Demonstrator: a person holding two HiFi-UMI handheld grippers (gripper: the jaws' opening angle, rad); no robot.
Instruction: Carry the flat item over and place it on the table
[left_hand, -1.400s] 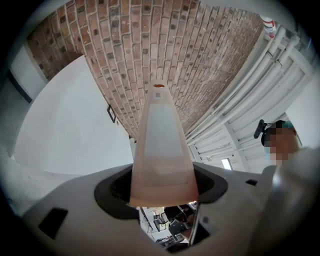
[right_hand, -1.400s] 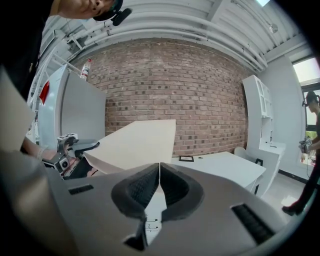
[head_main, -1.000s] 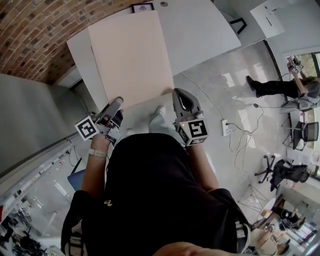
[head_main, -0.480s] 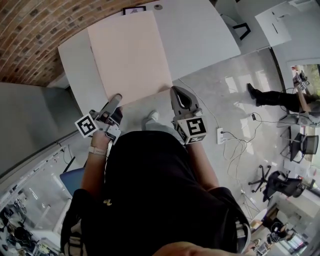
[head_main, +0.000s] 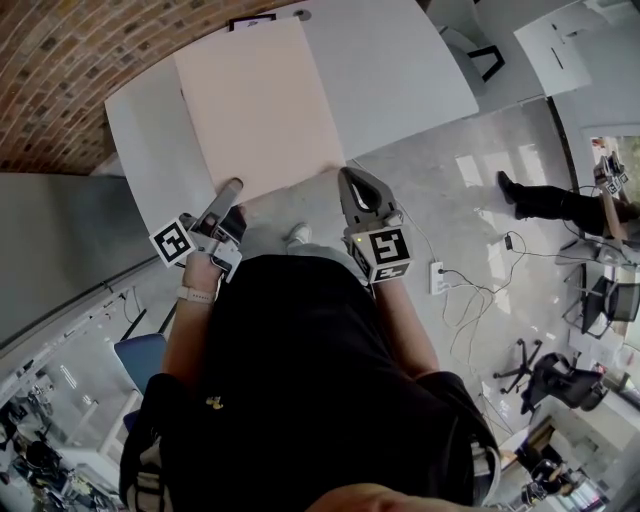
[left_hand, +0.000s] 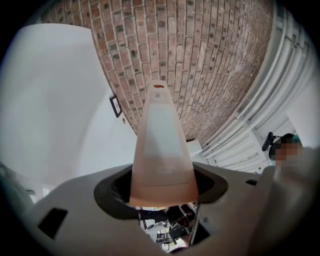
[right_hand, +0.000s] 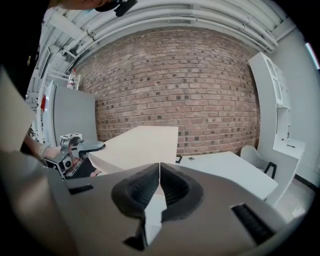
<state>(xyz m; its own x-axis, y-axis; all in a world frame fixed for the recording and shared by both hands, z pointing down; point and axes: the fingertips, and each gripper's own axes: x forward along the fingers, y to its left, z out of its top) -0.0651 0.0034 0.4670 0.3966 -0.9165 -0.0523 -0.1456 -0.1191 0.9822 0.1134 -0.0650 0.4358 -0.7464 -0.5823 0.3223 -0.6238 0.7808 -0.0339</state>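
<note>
A large flat beige board (head_main: 260, 100) hangs level over the left part of the white table (head_main: 400, 70). My left gripper (head_main: 232, 188) is shut on its near left corner. In the left gripper view the board's thick edge (left_hand: 162, 145) runs away from between the jaws of the left gripper (left_hand: 162, 189). My right gripper (head_main: 345, 178) is at the near right corner. Its pads meet in the right gripper view, where the right gripper (right_hand: 159, 175) sits just below the board (right_hand: 142, 142). Whether it touches the board I cannot tell. The left gripper (right_hand: 82, 146) shows across the board.
A brick wall (right_hand: 200, 85) stands behind the table (right_hand: 225, 167). A small black frame (head_main: 252, 20) lies at the table's far edge. A white chair (right_hand: 252, 155) is at the right. Cables and a floor socket (head_main: 437, 280) lie on the floor, and a person (head_main: 560, 195) sits far right.
Both grippers and the board have moved forward, and the board now reaches farther over the table. The grips look the same.
</note>
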